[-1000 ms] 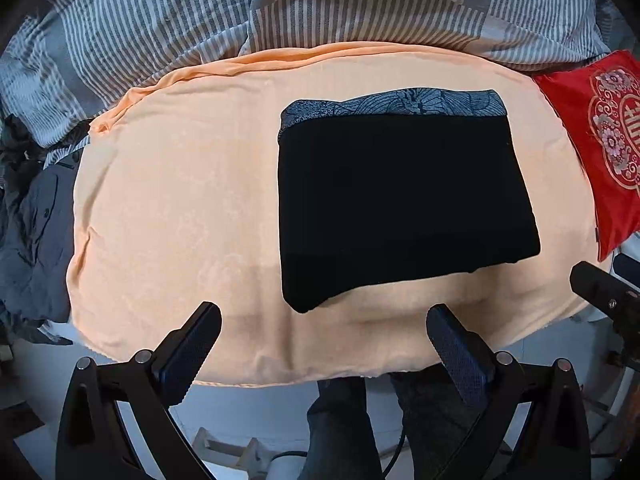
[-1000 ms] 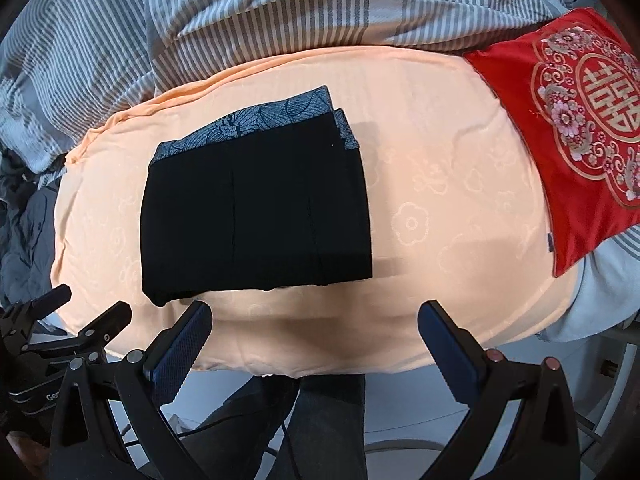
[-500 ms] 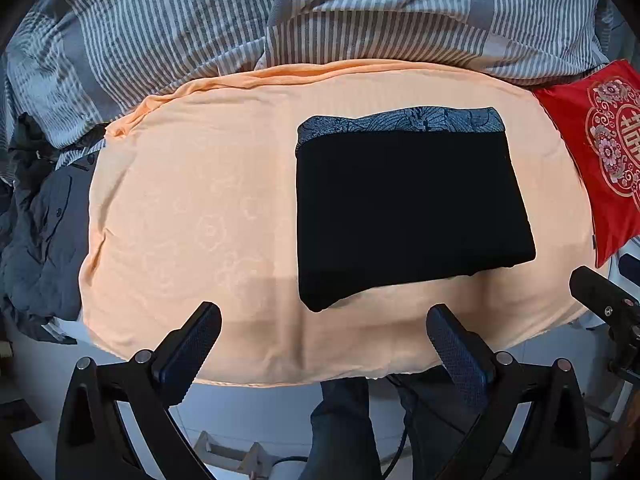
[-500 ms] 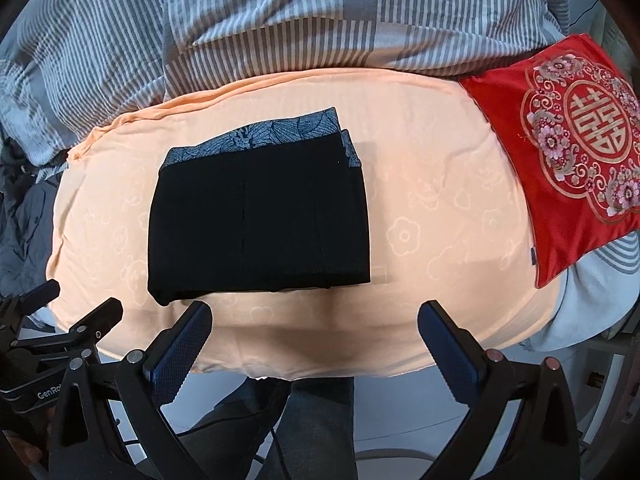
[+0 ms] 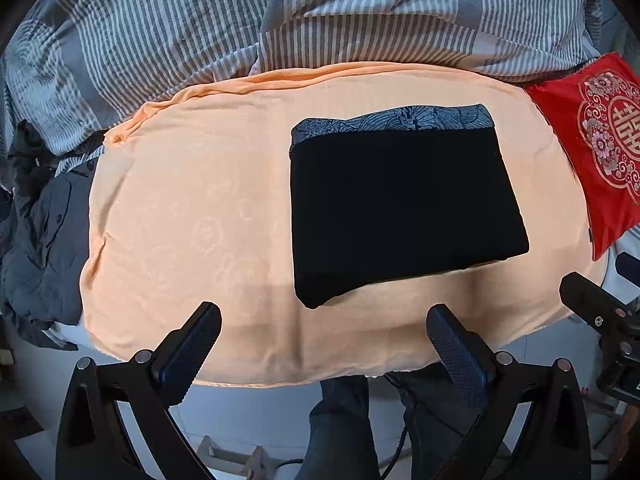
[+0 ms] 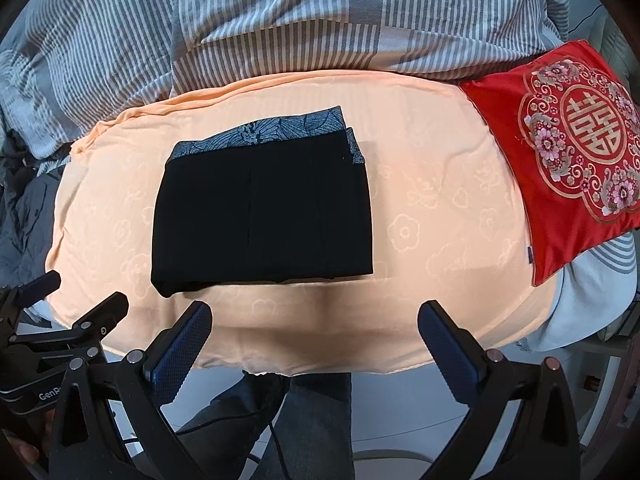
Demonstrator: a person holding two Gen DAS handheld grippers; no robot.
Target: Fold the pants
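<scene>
Pants [image 5: 404,208] [image 6: 262,216]: folded into a flat black rectangle, patterned grey waistband at 12 o'clock, laid on the orange sheet [image 5: 192,208] [image 6: 440,216].

Red cushion [image 5: 600,152] [image 6: 572,156]: at 3 o'clock of the pants, well apart.

Striped bedding [image 5: 200,32] [image 6: 280,20]: beyond the sheet at 12 o'clock.

Dark clothes [image 5: 36,248]: heaped at 9 o'clock off the sheet edge.

Left gripper [image 5: 322,344]: held at 6 o'clock near the sheet's front edge, jaws spread wide, nothing gripped.

Right gripper [image 6: 314,340]: same position, jaws spread wide, nothing gripped.

"GenR" on left tongs [image 6: 64,344], 囍 on red cushion [image 6: 576,152]
</scene>
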